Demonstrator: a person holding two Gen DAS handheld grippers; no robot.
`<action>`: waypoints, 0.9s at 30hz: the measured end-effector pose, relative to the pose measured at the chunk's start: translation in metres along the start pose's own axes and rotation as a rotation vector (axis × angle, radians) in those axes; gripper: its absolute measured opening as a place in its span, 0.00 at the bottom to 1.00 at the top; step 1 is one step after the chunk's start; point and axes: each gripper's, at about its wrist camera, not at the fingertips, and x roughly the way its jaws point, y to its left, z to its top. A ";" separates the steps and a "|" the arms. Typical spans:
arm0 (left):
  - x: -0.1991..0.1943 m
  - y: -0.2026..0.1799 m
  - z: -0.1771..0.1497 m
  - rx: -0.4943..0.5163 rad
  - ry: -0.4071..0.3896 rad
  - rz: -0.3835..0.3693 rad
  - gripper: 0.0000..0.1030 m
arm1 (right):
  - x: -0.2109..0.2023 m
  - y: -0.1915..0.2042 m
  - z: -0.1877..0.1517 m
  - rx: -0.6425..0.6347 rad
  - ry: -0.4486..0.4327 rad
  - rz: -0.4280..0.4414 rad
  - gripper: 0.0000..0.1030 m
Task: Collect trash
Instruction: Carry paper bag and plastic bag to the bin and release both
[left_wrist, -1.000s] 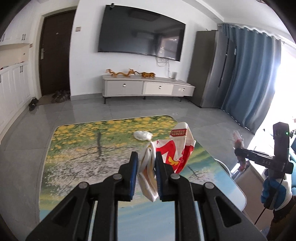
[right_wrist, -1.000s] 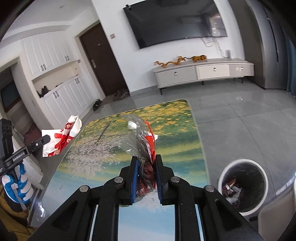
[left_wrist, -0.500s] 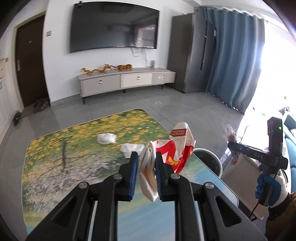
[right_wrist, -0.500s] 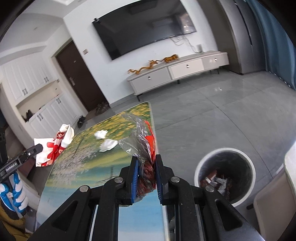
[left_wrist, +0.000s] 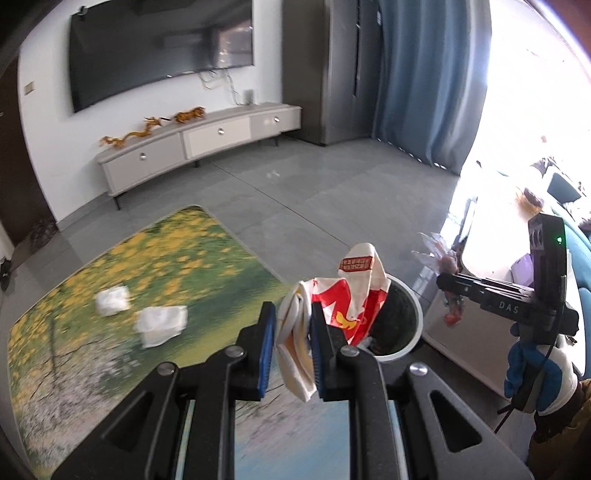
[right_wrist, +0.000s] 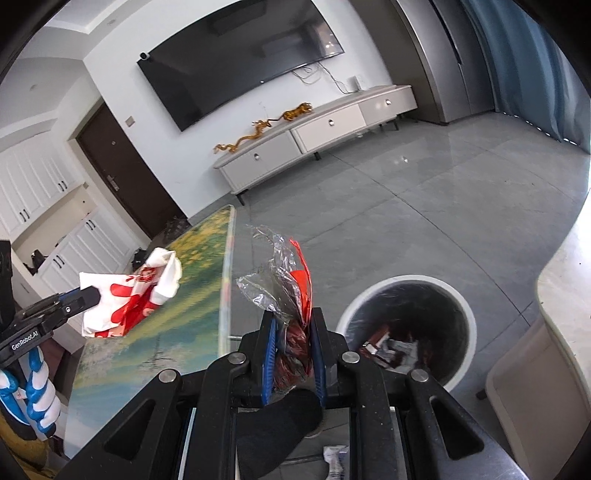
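Note:
My left gripper is shut on a crumpled white and red paper wrapper, held above the table's right edge, just in front of the round white trash bin. My right gripper is shut on a clear and red plastic wrapper, held beyond the table edge, to the left of the bin, which has trash inside. In the left wrist view the right gripper shows at the right with its wrapper. In the right wrist view the left gripper and its paper wrapper show at the left.
Two crumpled white tissues lie on the flower-patterned table. A gloved hand holds the right gripper. Pale furniture stands to the right of the bin. A TV cabinet stands against the far wall across grey floor.
Both grippers have swung to the right, past the table edge, toward the bin, each still holding its wrapper. The bin now sits larger and nearer in both views.

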 end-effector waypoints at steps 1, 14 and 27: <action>0.008 -0.006 0.003 0.006 0.009 -0.007 0.16 | 0.001 -0.004 0.000 0.002 0.003 -0.006 0.17; 0.116 -0.059 0.040 -0.013 0.126 -0.088 0.17 | 0.039 -0.053 0.025 -0.009 0.026 -0.100 0.18; 0.174 -0.085 0.046 -0.090 0.187 -0.164 0.25 | 0.048 -0.099 0.024 0.040 0.036 -0.211 0.50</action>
